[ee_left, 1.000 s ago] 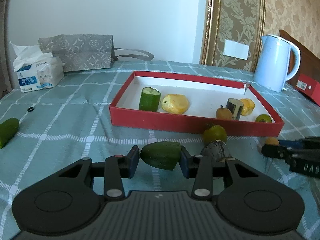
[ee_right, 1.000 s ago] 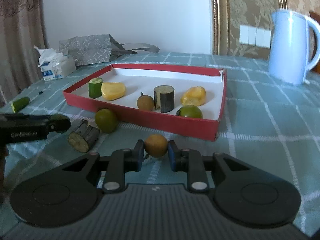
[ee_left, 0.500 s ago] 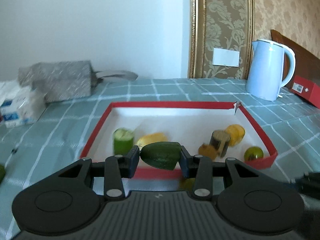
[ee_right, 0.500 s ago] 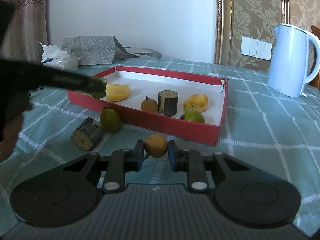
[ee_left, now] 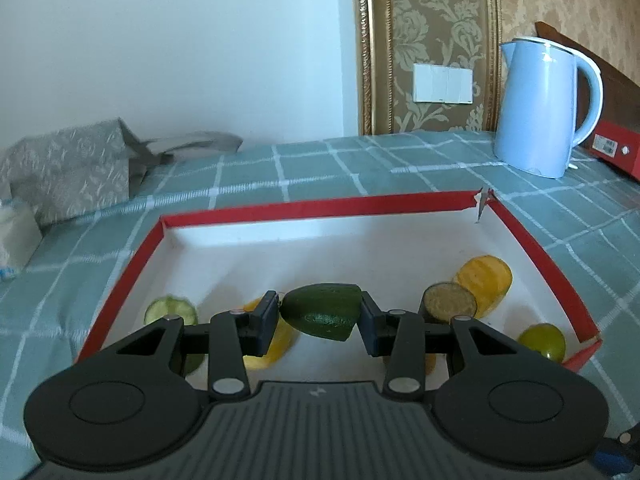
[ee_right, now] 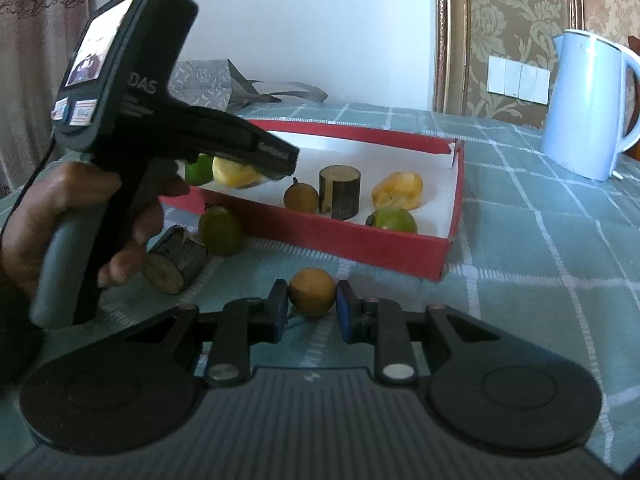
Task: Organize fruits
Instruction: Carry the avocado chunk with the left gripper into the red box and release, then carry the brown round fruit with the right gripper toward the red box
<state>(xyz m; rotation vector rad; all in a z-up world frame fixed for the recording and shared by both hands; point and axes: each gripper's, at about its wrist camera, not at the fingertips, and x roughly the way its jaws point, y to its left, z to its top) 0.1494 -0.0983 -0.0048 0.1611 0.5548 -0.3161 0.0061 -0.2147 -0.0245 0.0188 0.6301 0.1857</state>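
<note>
My left gripper (ee_left: 319,317) is shut on a dark green fruit piece (ee_left: 322,315) and holds it above the front of the red tray (ee_left: 328,206). The tray holds a green cucumber chunk (ee_left: 170,310), yellow pieces (ee_left: 484,280), a dark cylinder (ee_left: 450,303) and a green lime (ee_left: 542,340). My right gripper (ee_right: 312,300) is shut on a small brown round fruit (ee_right: 312,291) just above the tablecloth, in front of the tray (ee_right: 360,240). The left gripper body (ee_right: 132,120) shows in the right wrist view, reaching over the tray's left end.
A green lime (ee_right: 221,230) and a dark log-like piece (ee_right: 174,260) lie on the cloth in front of the tray. A pale blue kettle (ee_left: 540,108) stands at the back right. A grey bag (ee_left: 68,168) and a tissue box (ee_left: 14,236) are at the left.
My left gripper has moved forward and up with the green piece, from in front of the tray to over its inside. My right gripper has stayed put with the brown fruit.
</note>
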